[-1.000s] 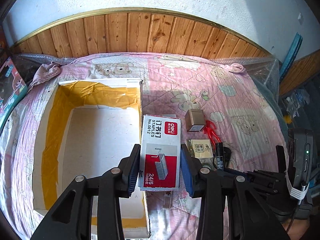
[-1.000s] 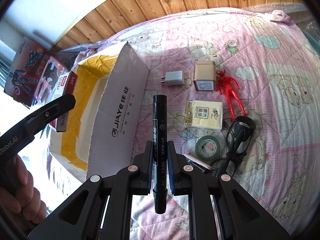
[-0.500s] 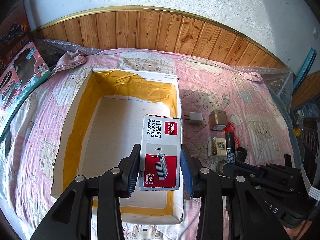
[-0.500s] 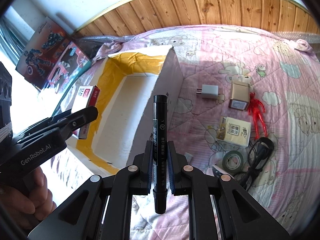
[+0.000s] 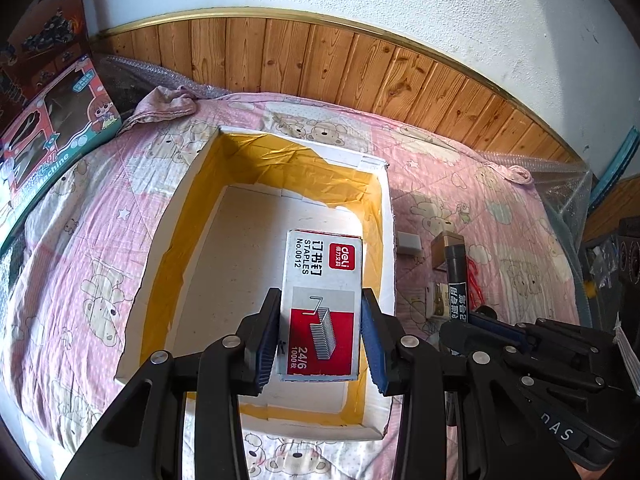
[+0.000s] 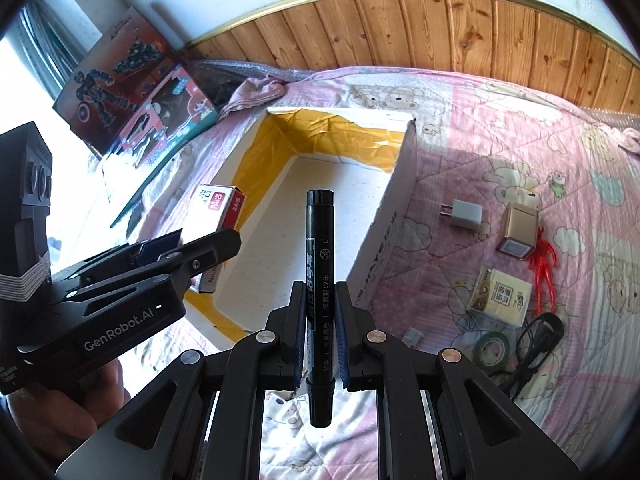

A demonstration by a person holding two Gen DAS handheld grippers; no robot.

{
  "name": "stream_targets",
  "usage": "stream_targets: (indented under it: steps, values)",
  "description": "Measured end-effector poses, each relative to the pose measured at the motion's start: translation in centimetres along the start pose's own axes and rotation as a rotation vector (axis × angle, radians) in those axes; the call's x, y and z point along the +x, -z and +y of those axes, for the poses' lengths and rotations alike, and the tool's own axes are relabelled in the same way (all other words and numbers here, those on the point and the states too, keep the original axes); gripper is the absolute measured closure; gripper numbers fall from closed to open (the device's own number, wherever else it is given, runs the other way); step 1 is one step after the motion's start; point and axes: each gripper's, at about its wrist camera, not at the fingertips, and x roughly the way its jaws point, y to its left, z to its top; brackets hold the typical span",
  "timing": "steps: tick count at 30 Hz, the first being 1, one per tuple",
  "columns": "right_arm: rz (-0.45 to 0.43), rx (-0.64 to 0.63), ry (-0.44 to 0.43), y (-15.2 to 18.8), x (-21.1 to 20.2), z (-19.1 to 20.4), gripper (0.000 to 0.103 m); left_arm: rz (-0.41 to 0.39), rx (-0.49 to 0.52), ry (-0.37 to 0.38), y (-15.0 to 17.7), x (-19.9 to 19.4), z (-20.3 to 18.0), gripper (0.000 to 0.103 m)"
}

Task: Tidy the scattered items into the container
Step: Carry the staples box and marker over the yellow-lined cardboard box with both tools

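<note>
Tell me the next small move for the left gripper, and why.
Probably lower it a little and open. The left gripper holds the staple box over the carton's bare floor, so it should land inside; the right gripper, holding the marker, can follow.

— Where is the big box (image 5: 390, 240)?
— On the pink bed. It is white, open on top, with yellow tape inside.

— And the staples box (image 5: 322, 304)?
— White and red. It hangs over the big box, inside its right wall, pinched at both sides.

— The black marker (image 6: 320, 300)?
— Pinched too, pointing away, over the big box's near edge.

— What lies right of the big box?
— A white plug (image 6: 464, 215), a gold cube (image 6: 518, 229), a red toy man (image 6: 544, 264), a tissue pack (image 6: 500, 297), green tape (image 6: 491, 348) and a black cord (image 6: 538, 338).
</note>
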Motion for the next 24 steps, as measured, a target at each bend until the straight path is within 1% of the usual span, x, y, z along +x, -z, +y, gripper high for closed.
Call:
stream_targets:
  steps: [13, 24]
  values:
    - [0.041, -0.078, -0.029, -1.3, 2.4, 3.1, 0.089, 0.010, -0.085, -0.016, 0.2, 0.2, 3.2, 0.064]
    - [0.083, -0.083, -0.032, -2.5, 5.3, 3.3, 0.089, 0.043, -0.135, -0.027, 0.0, 1.8, 5.2, 0.064]
